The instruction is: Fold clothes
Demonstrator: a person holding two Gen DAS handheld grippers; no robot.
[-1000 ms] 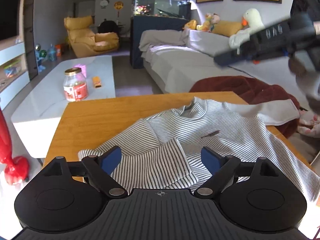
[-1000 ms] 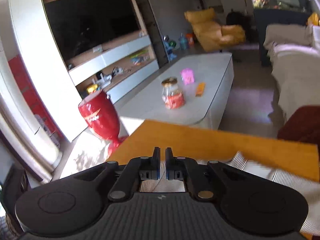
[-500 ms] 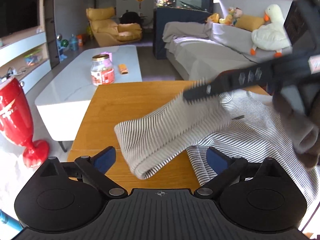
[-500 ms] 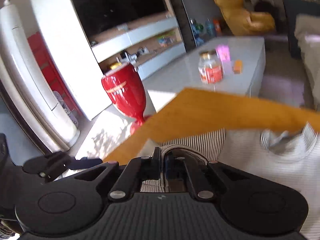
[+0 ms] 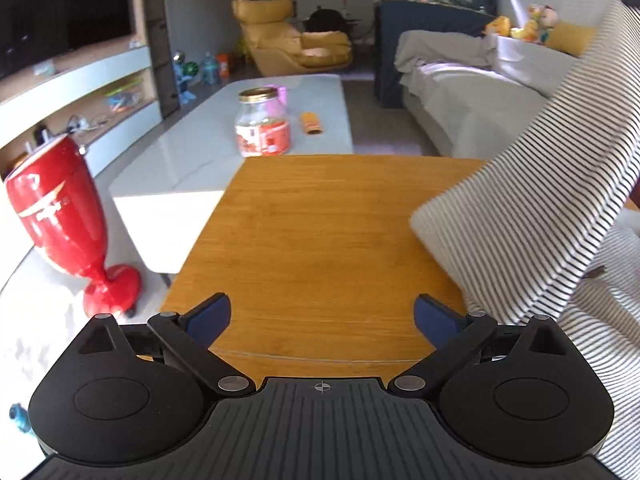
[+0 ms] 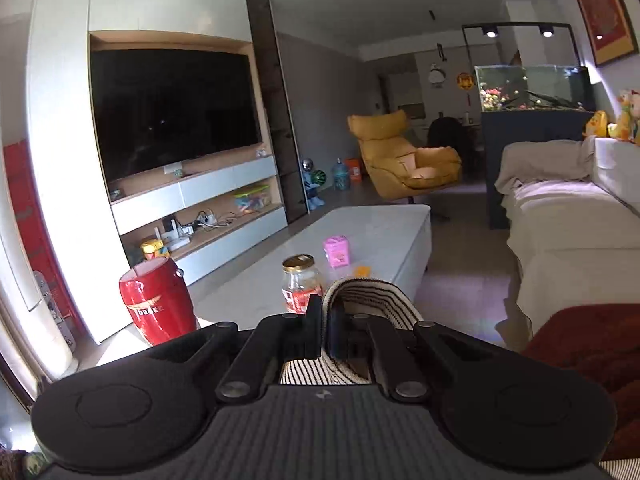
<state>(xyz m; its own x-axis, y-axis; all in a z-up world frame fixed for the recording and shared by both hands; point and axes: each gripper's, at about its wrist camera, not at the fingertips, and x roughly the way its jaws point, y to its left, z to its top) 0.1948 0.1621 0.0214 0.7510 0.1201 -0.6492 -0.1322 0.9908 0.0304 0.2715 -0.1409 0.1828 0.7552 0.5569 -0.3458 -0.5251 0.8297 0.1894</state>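
A grey-and-white striped top (image 5: 592, 344) lies on the right part of the wooden table (image 5: 320, 236). Its sleeve (image 5: 532, 196) is lifted up and to the right, hanging slanted above the table. My left gripper (image 5: 322, 316) is open and empty, low over the table's near edge, left of the top. My right gripper (image 6: 324, 332) is raised and shut on the striped sleeve's cuff (image 6: 368, 296), which loops over its fingers.
A white coffee table (image 5: 224, 148) beyond the wooden table carries a glass jar (image 5: 262, 128). A red goblet-shaped stool (image 5: 60, 220) stands on the floor at left. A covered sofa (image 5: 472, 100) is at back right, and a dark red blanket (image 6: 592, 356) lies at right.
My right gripper has lifted the sleeve higher and farther right. My left gripper has swung left, off the top, over bare table.
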